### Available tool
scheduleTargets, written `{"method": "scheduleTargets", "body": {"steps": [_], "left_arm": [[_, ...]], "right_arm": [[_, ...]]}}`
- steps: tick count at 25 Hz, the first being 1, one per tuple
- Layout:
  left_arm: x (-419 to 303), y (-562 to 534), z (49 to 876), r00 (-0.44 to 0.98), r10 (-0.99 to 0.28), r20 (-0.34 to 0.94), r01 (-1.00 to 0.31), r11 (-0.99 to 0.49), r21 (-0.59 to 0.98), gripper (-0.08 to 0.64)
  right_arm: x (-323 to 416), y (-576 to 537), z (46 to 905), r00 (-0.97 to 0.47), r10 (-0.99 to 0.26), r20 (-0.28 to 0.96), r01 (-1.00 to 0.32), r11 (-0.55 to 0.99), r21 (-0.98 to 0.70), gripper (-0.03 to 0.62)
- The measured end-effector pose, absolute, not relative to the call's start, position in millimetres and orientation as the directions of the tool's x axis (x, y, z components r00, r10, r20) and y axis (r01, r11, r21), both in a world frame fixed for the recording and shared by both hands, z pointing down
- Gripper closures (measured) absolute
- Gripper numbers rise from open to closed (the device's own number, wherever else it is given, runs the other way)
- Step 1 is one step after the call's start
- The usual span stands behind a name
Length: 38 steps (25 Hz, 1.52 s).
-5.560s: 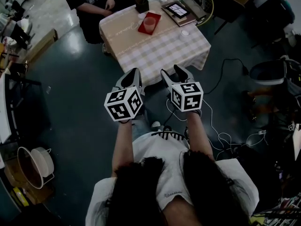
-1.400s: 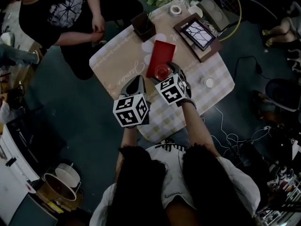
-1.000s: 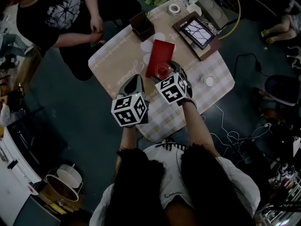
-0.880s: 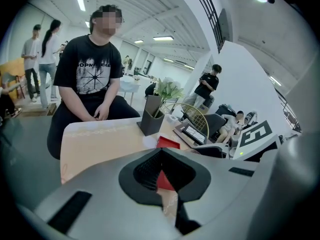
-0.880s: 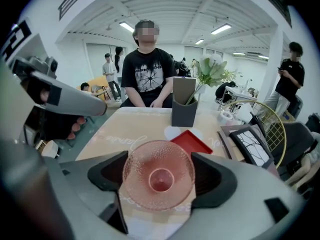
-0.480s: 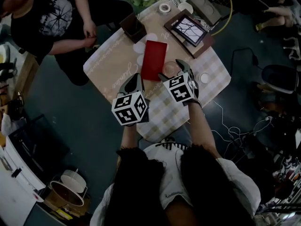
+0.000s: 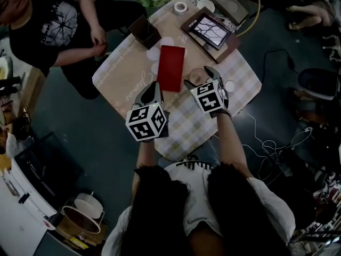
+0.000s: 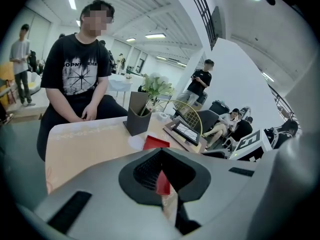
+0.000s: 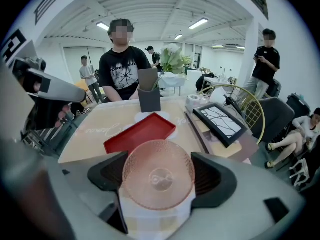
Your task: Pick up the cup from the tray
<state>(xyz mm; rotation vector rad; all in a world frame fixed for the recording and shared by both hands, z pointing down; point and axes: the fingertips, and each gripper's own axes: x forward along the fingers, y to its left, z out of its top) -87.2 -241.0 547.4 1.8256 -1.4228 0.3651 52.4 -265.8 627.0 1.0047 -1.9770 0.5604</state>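
I am holding the cup in my right claw. The two jaws are squeezing it, one on each side. It is a pink see-through cup with little bumps all over, and I am looking right down into it.

The cup is not sitting in the tray. The red tray is lying flat on the table with nothing in it. My cup is just beside it, on its right side, over the checked part of the cloth. I cannot tell if the bottom of the cup is touching the cloth or hanging a little above it.

My left claw is holding nothing. Its jaws are together, and it is waiting near the close end of the tray, pointing at it.

So I think the picking-up part is almost done. The cup is in my grip and out of the tray.

Next I should be keeping my squeeze steady so the cup is not slipping, and keeping it level so it is not tipping. If I am lifting more, I should be going slowly. The picture frame is lying near on the far right, so I should not be swinging that way. My left claw can be staying out of the way.
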Motion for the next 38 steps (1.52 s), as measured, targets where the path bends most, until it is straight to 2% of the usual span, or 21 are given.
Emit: {"method": "scheduleTargets", "body": {"steps": [16,22,30,31,32,33,34,36,38], "left_arm": [[-81,-234,548,0.317,-0.690,0.651,-0.918,-0.051,0.393,0.554],[-77,-228,539,0.324,-0.703,0.633,-0.916,-0.065,0.396,0.554],[-72,-218,520,0.330,-0.725,0.605,-0.915,-0.089,0.393,0.554],[-72,-217,518,0.330,-0.728,0.601,-0.916,-0.091,0.392,0.554],[-72,-216,517,0.329,-0.731,0.598,-0.916,-0.092,0.390,0.554],[-73,-215,516,0.327,-0.734,0.596,-0.917,-0.092,0.389,0.554],[-74,-213,514,0.324,-0.736,0.594,-0.917,-0.090,0.388,0.554],[-77,-211,512,0.318,-0.742,0.591,-0.918,-0.085,0.388,0.554],[-78,-209,509,0.317,-0.746,0.586,-0.918,-0.087,0.386,0.554]], "right_arm": [[51,-263,620,-0.374,-0.444,0.814,-0.801,0.598,-0.042,0.192],[56,-269,584,-0.384,-0.536,0.752,-0.812,0.583,0.000,0.192],[53,-255,541,-0.453,-0.575,0.681,-0.820,0.568,-0.065,0.195],[55,-254,536,-0.448,-0.590,0.671,-0.832,0.550,-0.072,0.221],[60,-254,532,-0.435,-0.615,0.658,-0.850,0.521,-0.075,0.309],[64,-254,527,-0.419,-0.642,0.642,-0.869,0.488,-0.079,0.438],[68,-253,522,-0.407,-0.664,0.627,-0.883,0.461,-0.085,0.534],[70,-251,516,-0.405,-0.686,0.604,-0.894,0.436,-0.104,0.573],[68,-249,509,-0.416,-0.698,0.583,-0.893,0.434,-0.117,0.581]]}}
